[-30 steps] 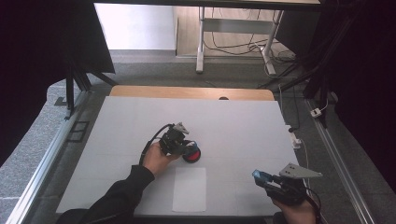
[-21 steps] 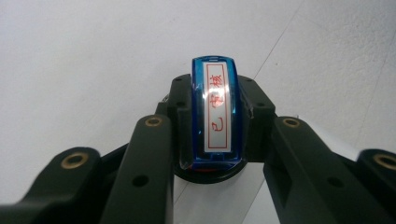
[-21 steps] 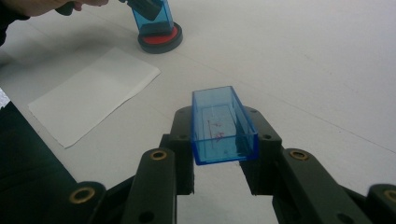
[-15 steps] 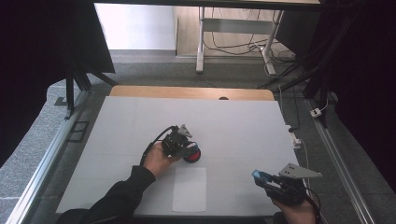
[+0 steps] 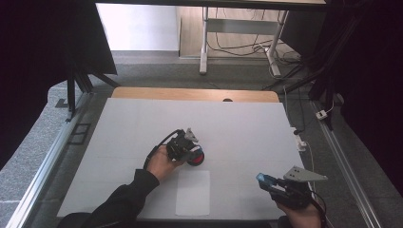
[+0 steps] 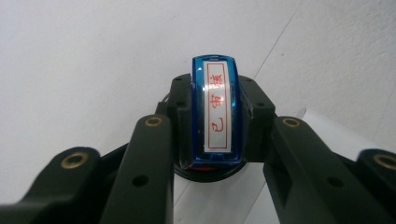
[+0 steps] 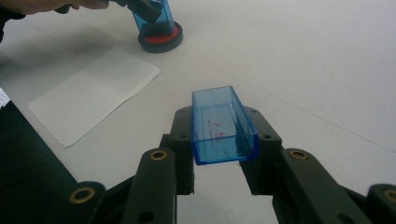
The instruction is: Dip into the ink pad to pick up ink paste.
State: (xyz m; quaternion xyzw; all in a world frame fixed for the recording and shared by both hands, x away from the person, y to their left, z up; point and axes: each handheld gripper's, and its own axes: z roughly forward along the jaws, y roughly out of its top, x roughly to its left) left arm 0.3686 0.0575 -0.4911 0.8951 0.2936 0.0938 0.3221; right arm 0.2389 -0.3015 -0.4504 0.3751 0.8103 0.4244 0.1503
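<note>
Partly hidden, the stamp [image 6: 217,114] sits clamped in left jaws; right jaws grip its cap [image 7: 223,126].

The left gripper [image 5: 189,151], clamped on the blue stamp [image 6: 217,112], has edged slightly toward the near side of the table [image 5: 142,123], over the red ink pad [image 5: 196,158].

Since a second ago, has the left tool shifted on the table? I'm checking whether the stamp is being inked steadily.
No. The left tool holds the stamp on the ink pad, just above the paper slip as before.
</note>
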